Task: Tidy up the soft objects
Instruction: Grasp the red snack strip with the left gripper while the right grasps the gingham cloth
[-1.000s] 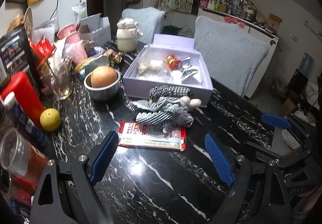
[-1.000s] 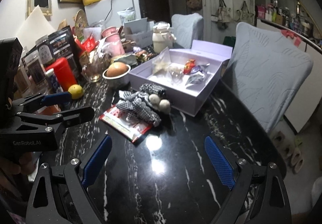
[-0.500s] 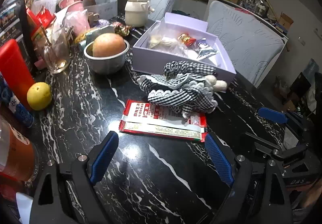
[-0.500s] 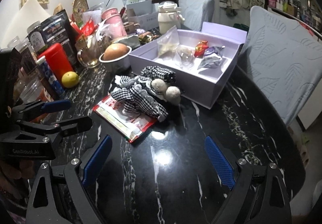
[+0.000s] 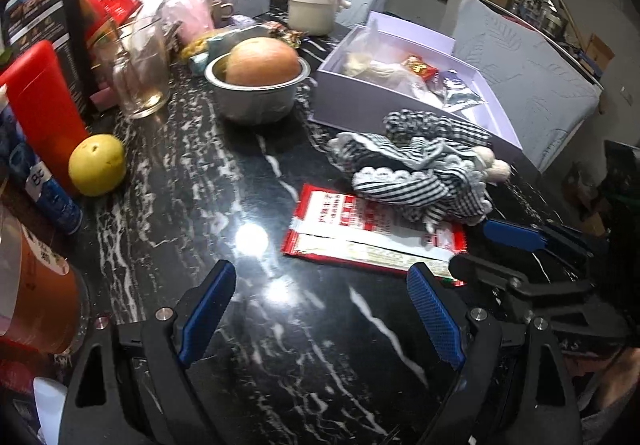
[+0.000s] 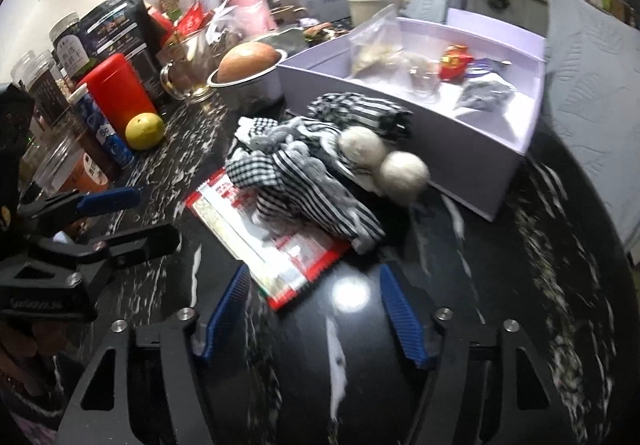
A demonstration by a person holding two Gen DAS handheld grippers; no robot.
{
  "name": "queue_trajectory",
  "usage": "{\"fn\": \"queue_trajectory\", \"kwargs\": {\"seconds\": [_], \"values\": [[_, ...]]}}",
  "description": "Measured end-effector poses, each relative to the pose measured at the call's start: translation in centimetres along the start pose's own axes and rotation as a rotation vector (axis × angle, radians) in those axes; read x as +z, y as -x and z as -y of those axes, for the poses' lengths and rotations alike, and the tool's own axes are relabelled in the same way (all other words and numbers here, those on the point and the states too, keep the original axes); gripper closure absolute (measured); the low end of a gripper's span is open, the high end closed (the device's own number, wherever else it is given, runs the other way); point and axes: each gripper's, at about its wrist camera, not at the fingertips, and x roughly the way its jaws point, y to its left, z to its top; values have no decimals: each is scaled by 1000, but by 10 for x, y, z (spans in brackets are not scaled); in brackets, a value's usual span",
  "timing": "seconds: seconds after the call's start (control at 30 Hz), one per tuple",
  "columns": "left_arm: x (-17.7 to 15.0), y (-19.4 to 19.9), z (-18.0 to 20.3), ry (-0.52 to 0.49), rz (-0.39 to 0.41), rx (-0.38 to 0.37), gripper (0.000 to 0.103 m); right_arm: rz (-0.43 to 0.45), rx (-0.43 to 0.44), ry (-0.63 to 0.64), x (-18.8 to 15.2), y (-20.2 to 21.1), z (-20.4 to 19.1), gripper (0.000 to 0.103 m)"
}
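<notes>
Right wrist view: the right gripper (image 6: 314,311) hangs low over the black marble table (image 6: 500,305), its jaws closing with only the near corner of the red snack packet (image 6: 280,257) between the blue pads (image 6: 402,319); nothing is pinched yet. Straight ahead and a little up-frame lies the checked cloth bundle (image 6: 316,165), draped over the far half of that packet. Its long axis runs diagonally, from a frilled end at upper left down to a striped tail at lower right, and that tail is the part nearest this gripper. Two white pompoms (image 6: 404,173) sit on the bundle's right side, close against the wall of the lilac box (image 6: 460,153) (open-topped, with a few small wrapped things inside).

In the left wrist view, the left gripper (image 5: 322,311) stands wide and empty, with bare table between its pads. From there the bundle (image 5: 416,169) lies ahead and to the right, past the packet (image 5: 360,237), so the reach is longer. The right gripper's blue finger (image 5: 512,235) shows just beside the bundle's near edge. I judge the right hand the nearer one, and a grip across the striped tail the likeliest start.
</notes>
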Motion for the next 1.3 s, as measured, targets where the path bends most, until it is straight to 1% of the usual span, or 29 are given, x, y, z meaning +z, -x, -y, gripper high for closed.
{"fn": "queue_trajectory", "kwargs": {"seconds": [0.03,0.17,0.23,0.33,0.43,0.53,0.63,0.67,0.87,0.93,0.97,1.03,1.13,1.2,1.23,1.3], "values": [[0,0,-3,9,-1,3,15,-3,6,1,3,-3,0,37],[-2,1,-13,35,-3,10,15,-29,19,6,10,-16,-3,46],[-3,2,-17,43,1,14,15,-31,24,13,10,-17,-6,46],[-3,4,-20,49,5,18,15,-45,58,25,6,-17,-14,46],[-3,5,-23,54,8,19,15,-60,104,42,1,-15,-28,46],[-2,3,-24,55,5,24,15,-72,176,41,-5,-13,-40,46],[1,0,-23,56,-1,15,15,-76,192,50,-11,-10,-47,46],[3,-2,-22,55,-2,13,15,-73,182,58,-13,-7,-48,46],[14,-19,-2,31,-19,-6,15,-20,31,53,-11,12,-29,45],[17,-28,6,21,-36,-7,15,-9,-11,33,-11,18,-18,41],[19,-33,11,18,-51,-3,15,-3,-27,18,-11,20,-11,38],[21,-41,16,13,-69,17,15,4,-55,-8,-11,24,1,36],[23,-55,23,3,-102,82,15,5,-88,-37,-10,26,14,35],[22,-59,24,-3,-96,97,15,12,-98,-54,-9,27,21,34],[21,-59,24,-12,-92,100,15,17,-100,-59,-9,29,24,34],[20,-58,24,-29,-73,100,26,27,-99,-56,-7,28,27,30]]}}
